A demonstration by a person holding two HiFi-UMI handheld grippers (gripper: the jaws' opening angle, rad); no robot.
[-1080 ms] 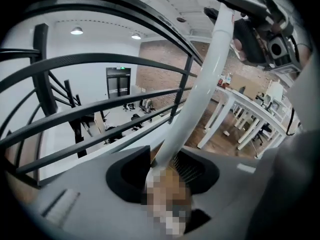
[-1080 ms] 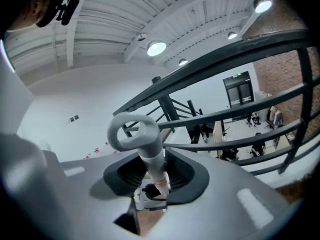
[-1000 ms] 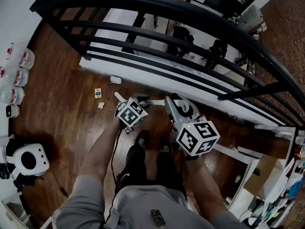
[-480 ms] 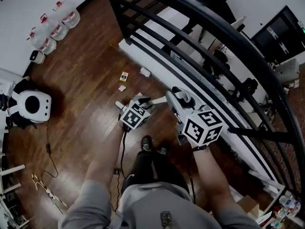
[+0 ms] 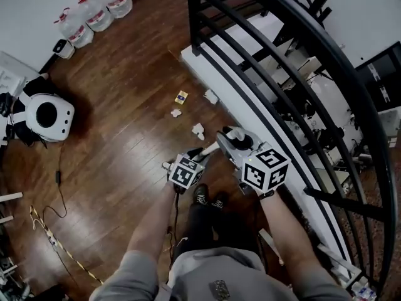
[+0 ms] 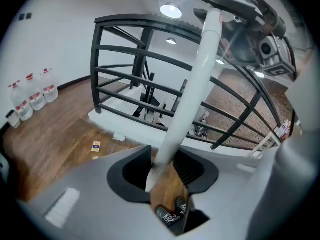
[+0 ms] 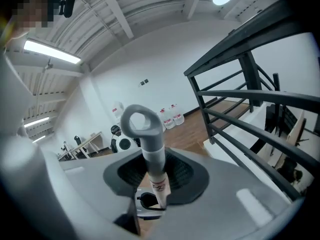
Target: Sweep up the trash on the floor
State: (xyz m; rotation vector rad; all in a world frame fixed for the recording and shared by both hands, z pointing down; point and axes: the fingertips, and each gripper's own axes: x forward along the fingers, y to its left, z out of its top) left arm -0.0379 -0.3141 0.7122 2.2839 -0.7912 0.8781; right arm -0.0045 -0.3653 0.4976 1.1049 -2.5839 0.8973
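Observation:
A long white broom pole (image 5: 205,150) runs between both grippers. My left gripper (image 5: 183,163) is shut on its lower part; in the left gripper view the pole (image 6: 192,89) rises from my left gripper (image 6: 162,173) to the right gripper (image 6: 250,29). My right gripper (image 5: 228,138) is shut on the grey looped handle end (image 7: 142,126), seen between the jaws of that gripper (image 7: 155,180). The trash lies ahead on the wood floor: a yellow card (image 5: 181,97) and three white paper scraps (image 5: 211,96), (image 5: 176,113), (image 5: 198,130). The broom head is hidden.
A black railing (image 5: 282,68) on a white ledge (image 5: 207,74) curves along the right. Water bottles (image 5: 94,14) stand by the far wall. A white round device (image 5: 45,114) sits at the left, a cable (image 5: 57,177) trails beside it. The person's shoes (image 5: 210,197) are below the grippers.
The view has swung along the railing toward the open floor. Both grippers have carried the pole with it, and the trash now lies closer in front of them.

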